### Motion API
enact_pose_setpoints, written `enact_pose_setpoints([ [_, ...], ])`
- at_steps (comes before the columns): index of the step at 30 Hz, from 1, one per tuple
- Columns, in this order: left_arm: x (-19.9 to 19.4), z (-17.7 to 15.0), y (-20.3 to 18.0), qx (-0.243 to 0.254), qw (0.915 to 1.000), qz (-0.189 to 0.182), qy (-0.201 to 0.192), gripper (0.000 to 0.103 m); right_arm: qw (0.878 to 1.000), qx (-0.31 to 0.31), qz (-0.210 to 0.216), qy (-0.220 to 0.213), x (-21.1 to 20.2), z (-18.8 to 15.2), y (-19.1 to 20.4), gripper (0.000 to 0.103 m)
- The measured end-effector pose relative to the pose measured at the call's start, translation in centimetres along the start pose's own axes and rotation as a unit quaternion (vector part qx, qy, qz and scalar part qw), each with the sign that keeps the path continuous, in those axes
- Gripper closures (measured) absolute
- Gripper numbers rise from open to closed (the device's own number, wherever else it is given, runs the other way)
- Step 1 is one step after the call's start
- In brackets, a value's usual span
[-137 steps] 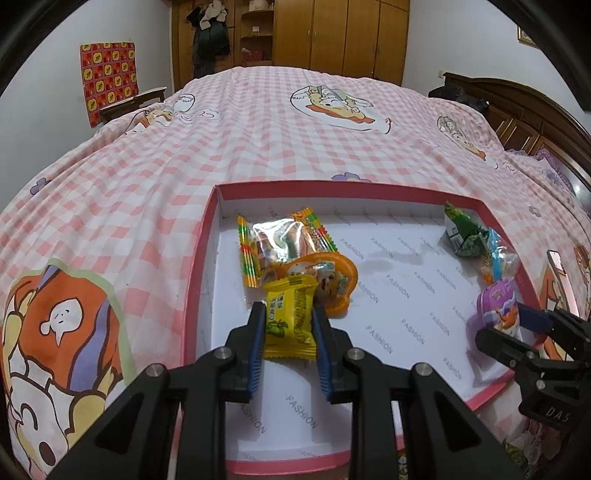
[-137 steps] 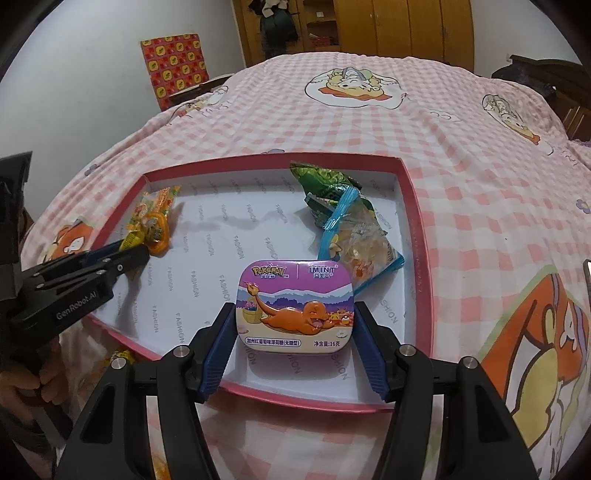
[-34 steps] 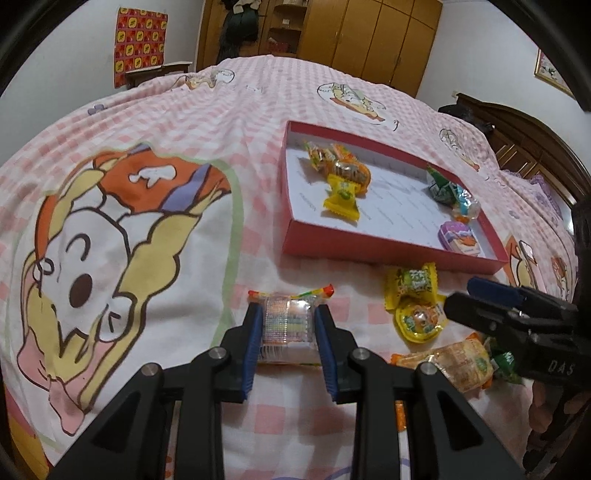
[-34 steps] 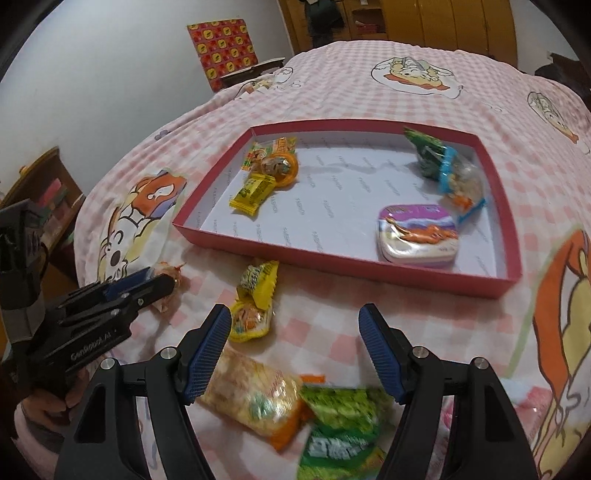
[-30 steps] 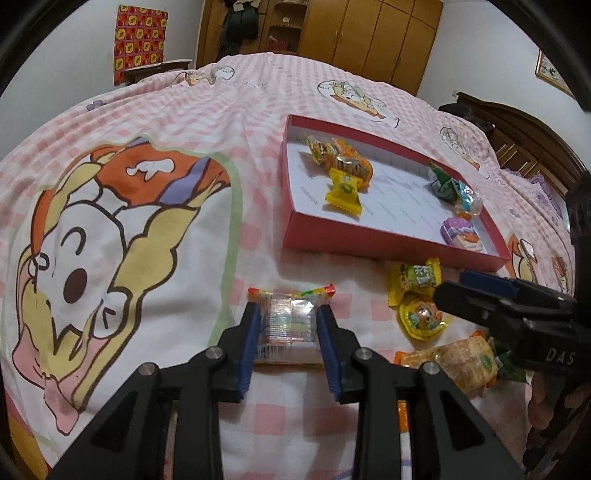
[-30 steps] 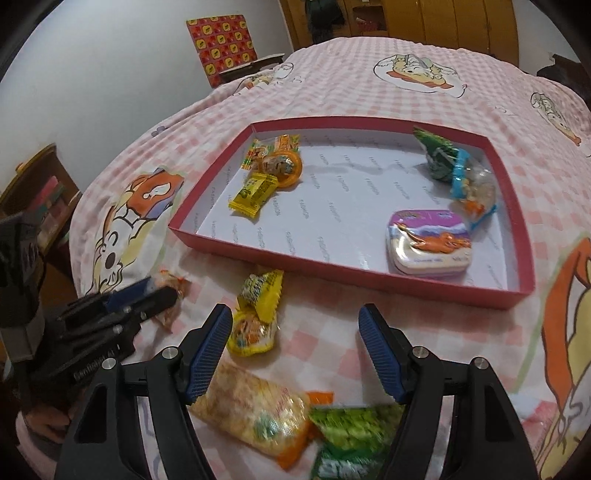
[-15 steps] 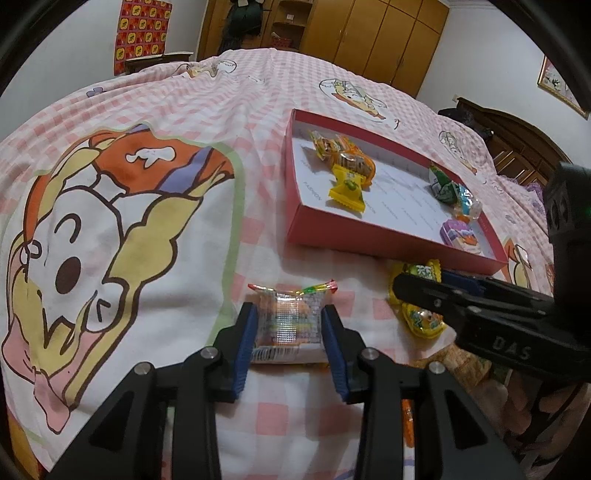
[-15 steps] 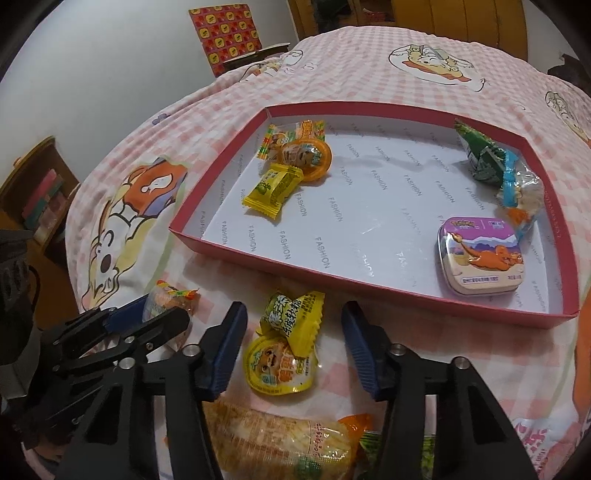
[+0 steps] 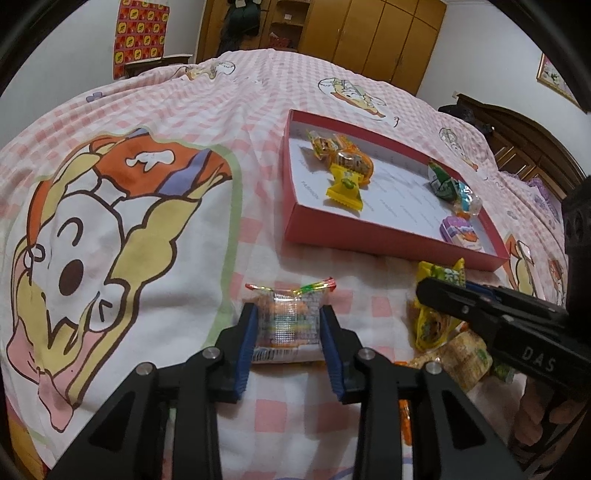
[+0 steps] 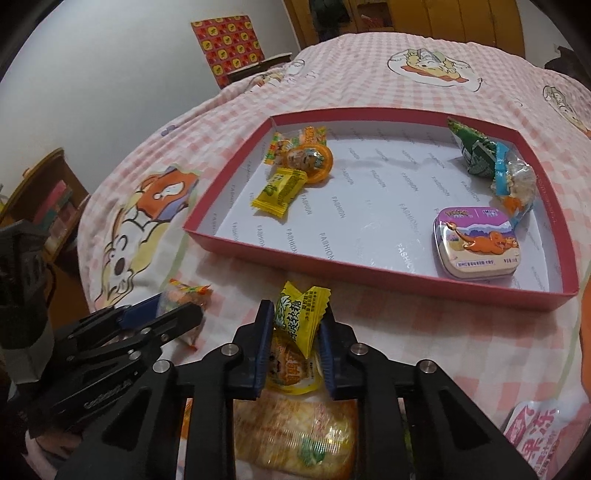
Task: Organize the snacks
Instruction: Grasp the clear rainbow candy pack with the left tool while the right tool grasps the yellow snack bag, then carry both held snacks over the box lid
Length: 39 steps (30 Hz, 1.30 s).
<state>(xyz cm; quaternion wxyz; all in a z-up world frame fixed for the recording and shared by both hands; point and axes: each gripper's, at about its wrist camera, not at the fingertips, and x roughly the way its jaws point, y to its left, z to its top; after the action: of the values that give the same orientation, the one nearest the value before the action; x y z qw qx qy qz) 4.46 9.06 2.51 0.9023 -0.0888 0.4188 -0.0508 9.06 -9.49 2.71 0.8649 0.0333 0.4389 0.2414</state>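
Note:
A red-walled box (image 9: 369, 233) (image 10: 280, 254) lies on the pink checked bed and holds a yellow candy (image 9: 345, 186), an orange jelly cup (image 10: 308, 159), green and clear packets (image 10: 508, 177) and a purple mint tin (image 10: 476, 242). My left gripper (image 9: 288, 326) is shut on a clear candy packet with rainbow ends (image 9: 288, 317), which rests on the bed in front of the box. My right gripper (image 10: 297, 321) is shut on a yellow-green candy (image 10: 303, 308) that lies over a round yellow jelly cup (image 10: 291, 371).
Loose snacks lie at the near edge: a long cracker packet (image 10: 295, 432), a green packet, and a pink-and-white bag (image 10: 543, 439). A wooden shelf (image 10: 40, 199) stands left of the bed, wardrobes (image 9: 362, 33) behind it, a dark headboard (image 9: 524, 140) on the right.
My right gripper dropped toward the loose snacks and closed its jaws on the yellow-green candy. My left gripper kept its hold on the clear packet and barely moved.

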Motion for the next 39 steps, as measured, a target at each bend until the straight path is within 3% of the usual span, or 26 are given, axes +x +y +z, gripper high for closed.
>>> enact_pose_setpoints([
  [22, -3.2, 2.6, -2.7, 0.024, 0.9986, -0.029, -0.037, 0.069, 0.998, 0.015, 0.021, -0.058, -5.4, -0.3, -1.6, 0.079],
  [39, -0.5, 7.0, -6.4, 0.057, 0.9971, -0.045, -0.024, 0.069, 0.998, 0.016, -0.025, -0.061, -6.6, 3.2, -5.6, 0.079],
])
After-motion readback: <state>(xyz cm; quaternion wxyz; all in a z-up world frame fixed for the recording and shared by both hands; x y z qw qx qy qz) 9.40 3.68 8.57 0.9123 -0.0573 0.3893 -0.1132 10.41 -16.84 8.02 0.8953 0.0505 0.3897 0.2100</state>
